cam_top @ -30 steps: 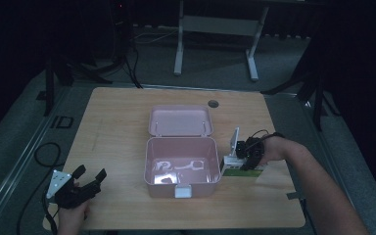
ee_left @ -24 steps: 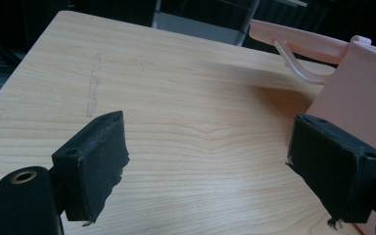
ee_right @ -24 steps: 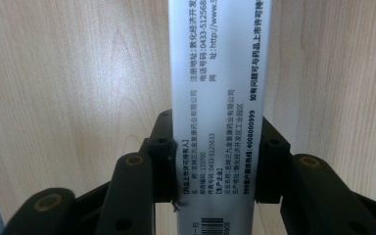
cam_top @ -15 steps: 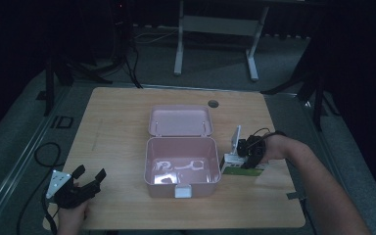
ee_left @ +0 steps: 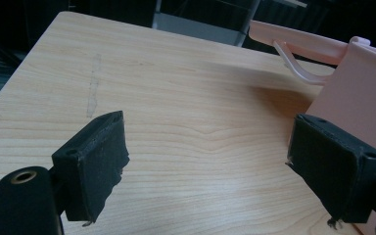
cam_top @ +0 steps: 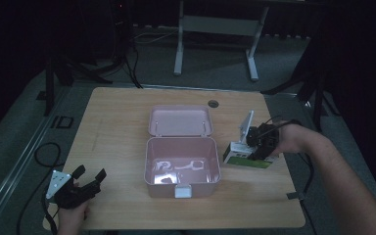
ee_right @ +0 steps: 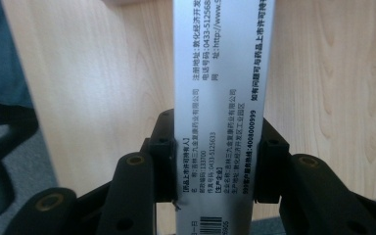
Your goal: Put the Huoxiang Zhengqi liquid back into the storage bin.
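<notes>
I'm working in a dim lab or studio: beyond my grippers, a wooden desk (cam_top: 122,117), cables (cam_top: 127,58) on grey carpet, metal stand legs (cam_top: 215,44)

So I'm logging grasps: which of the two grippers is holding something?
The right gripper: its jaws are clamped on the white printed carton beside the pink box. The left gripper is open, nothing between its jaws.

My right gripper (cam_top: 251,148) grips a white-and-green carton (cam_top: 247,155); the open pink box (cam_top: 182,164) sits beside it. My left gripper (cam_top: 89,175) rests spread, well apart.
</notes>
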Available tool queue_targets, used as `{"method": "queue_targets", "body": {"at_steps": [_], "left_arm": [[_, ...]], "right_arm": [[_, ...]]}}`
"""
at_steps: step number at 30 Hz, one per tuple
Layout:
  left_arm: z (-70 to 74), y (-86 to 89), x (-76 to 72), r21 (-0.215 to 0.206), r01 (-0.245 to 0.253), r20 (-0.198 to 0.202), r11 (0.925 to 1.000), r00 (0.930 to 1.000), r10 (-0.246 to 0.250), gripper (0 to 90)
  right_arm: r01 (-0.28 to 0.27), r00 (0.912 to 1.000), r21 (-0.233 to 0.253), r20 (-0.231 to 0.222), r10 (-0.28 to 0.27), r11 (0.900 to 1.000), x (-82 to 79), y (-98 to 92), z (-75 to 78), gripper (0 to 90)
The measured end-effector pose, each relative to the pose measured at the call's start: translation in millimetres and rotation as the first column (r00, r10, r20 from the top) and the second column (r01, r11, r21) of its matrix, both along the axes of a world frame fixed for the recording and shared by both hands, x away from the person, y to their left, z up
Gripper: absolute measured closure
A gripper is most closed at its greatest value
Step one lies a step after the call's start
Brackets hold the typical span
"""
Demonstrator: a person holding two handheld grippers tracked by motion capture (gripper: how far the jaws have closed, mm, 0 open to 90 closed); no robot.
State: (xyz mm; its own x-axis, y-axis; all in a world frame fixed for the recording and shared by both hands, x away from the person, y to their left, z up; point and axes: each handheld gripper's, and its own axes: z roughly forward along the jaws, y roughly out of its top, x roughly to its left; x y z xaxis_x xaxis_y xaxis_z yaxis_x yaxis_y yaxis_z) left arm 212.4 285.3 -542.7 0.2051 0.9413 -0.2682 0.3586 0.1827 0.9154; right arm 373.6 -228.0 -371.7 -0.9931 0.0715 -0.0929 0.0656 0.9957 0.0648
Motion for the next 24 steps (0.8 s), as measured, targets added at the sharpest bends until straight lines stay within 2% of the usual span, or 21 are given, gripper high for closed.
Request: {"method": "queue_targets", "body": {"at_steps": [6, 11, 15, 17, 19, 24], "left_arm": [[0.1, -0.3, -0.2, 0.000, 0.001, 0.000, 1.0000, 1.0000, -0.001, 15.1], [0.2, 0.2, -0.4, -0.007, -0.003, 0.001, 1.0000, 1.0000, 0.003, 15.1], [0.0, 0.5, -0.3, -0.009, -0.002, 0.000, 1.0000, 1.0000, 0.002, 15.1], [0.1, 0.2, -0.3, -0.006, -0.002, 0.001, 1.0000, 1.0000, 0.002, 15.1], [0.0, -0.3, -0.4, 0.000, 0.003, 0.001, 1.0000, 1.0000, -0.003, 15.1], [-0.4, -1.7, 0.1, 0.006, 0.010, -0.002, 0.9999, 0.9999, -0.010, 15.1]], "right_arm": [[0.028, 0.9996, 0.010, 0.005, -0.029, 1.000, -6.9, 4.7, 34.7, 61.8], [0.023, 0.9995, 0.006, 0.020, -0.023, 1.000, -11.8, 12.8, 58.1, 61.9], [0.012, 0.9996, 0.002, 0.025, -0.012, 1.000, -15.1, 21.6, 73.0, 61.8], [0.012, 0.9996, 0.000, 0.025, -0.012, 1.000, -16.0, 23.7, 75.6, 61.8], [-0.004, 0.9996, 0.004, 0.027, 0.004, 1.000, -18.9, 32.6, 84.3, 61.8], [-0.019, 0.9997, 0.002, 0.017, 0.019, 1.000, -24.5, 51.9, 93.3, 61.9]]}}
